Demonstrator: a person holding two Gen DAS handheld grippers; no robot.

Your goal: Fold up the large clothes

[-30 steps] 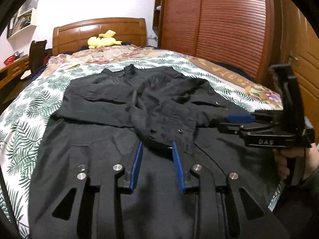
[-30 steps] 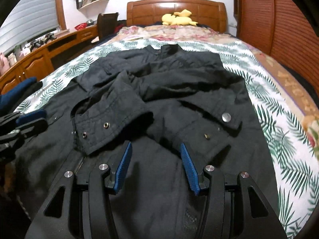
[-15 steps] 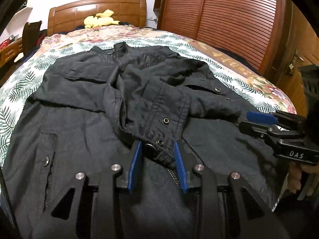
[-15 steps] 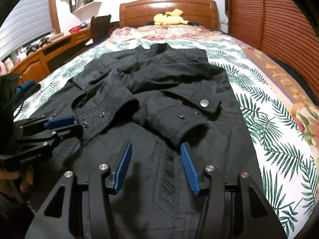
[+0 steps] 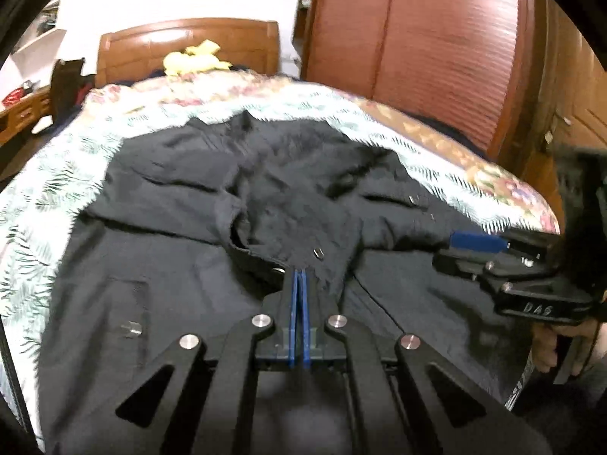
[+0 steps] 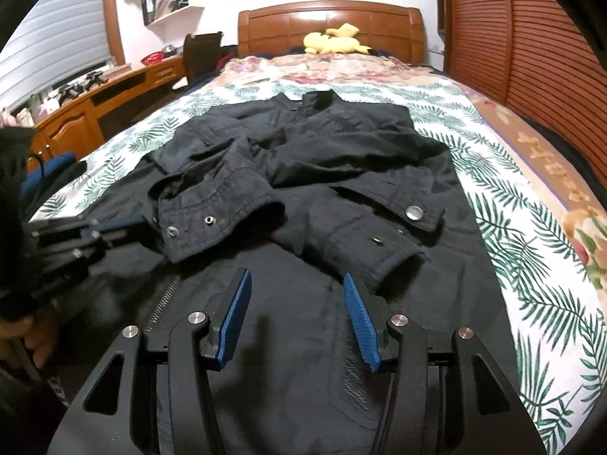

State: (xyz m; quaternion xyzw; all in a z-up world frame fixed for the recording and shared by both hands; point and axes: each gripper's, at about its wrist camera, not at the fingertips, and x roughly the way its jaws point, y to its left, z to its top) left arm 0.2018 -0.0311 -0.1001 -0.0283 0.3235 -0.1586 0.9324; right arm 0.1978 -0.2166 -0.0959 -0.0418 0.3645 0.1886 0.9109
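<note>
A big black jacket is laid out flat on a bed with a palm-leaf cover, collar at the far end, pointing to the wooden headboard, and both sleeves are folded in across the chest. The left gripper has just clamped down: its blue pads are pressed flat together with no gap you can see, tips right at the edge of the left sleeve cuff. That view is blurry, so I honestly can't tell if there's fabric pinched between them or if they're only touching it. The right gripper sits about half open over the jacket's lower front, nothing between its pads, just plain cloth below. Just ahead of its right pad is the other sleeve's cuff with a snap on it, and ahead to its left is the first cuff, lying on top. Off to the right of the left claw you can see the other gripper from the side with a hand under it. Way past both claws a yellow plush toy sits against the headboard, and a reddish slatted wardrobe stands along the right.
</note>
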